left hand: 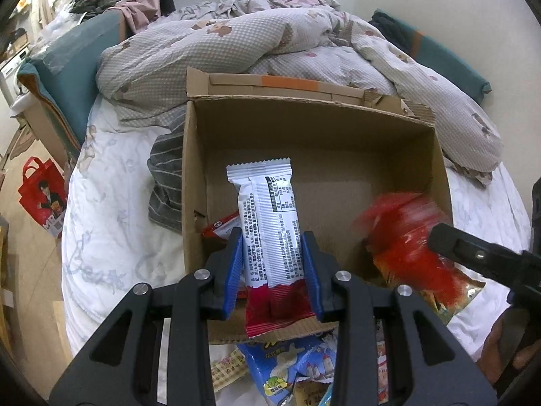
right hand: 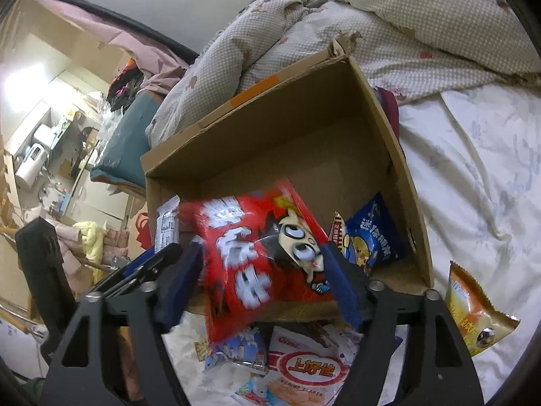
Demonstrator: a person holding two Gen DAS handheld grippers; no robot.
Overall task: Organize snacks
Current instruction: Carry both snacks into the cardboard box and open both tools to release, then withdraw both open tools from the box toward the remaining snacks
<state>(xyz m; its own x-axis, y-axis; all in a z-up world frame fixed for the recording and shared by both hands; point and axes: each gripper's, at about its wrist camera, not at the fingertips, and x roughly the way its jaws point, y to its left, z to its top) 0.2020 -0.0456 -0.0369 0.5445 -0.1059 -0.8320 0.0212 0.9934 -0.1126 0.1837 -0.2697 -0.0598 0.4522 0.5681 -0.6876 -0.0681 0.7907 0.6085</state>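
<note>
- While both grippers carry a snack over the cardboard box (left hand: 304, 128), the main risk is a clash: the right gripper (right hand: 267, 270) and its red bag (right hand: 260, 253) hang close beside the left one, and a careless swing could knock either packet loose.
- If the left gripper (left hand: 272, 260) lets go where it is, the white-and-red snack bar (left hand: 270, 230) may tip back over the near wall, since its red tail sticks out behind the fingers toward the loose snacks on the bed (left hand: 111, 203).
- The red bag is wide and slack; pinched across its middle, it could slide out and land on the box edge rather than inside.
- Left fingers (left hand: 233, 267) are closed on the bar, one on each side of its lower half, the bar pointing forward into the box.
- Right fingers (right hand: 345, 291) are clamped on the red bag, which spreads ahead of them above the near part of the box.
- A blue packet (right hand: 372, 240) already lies in the box's right near corner.
</note>
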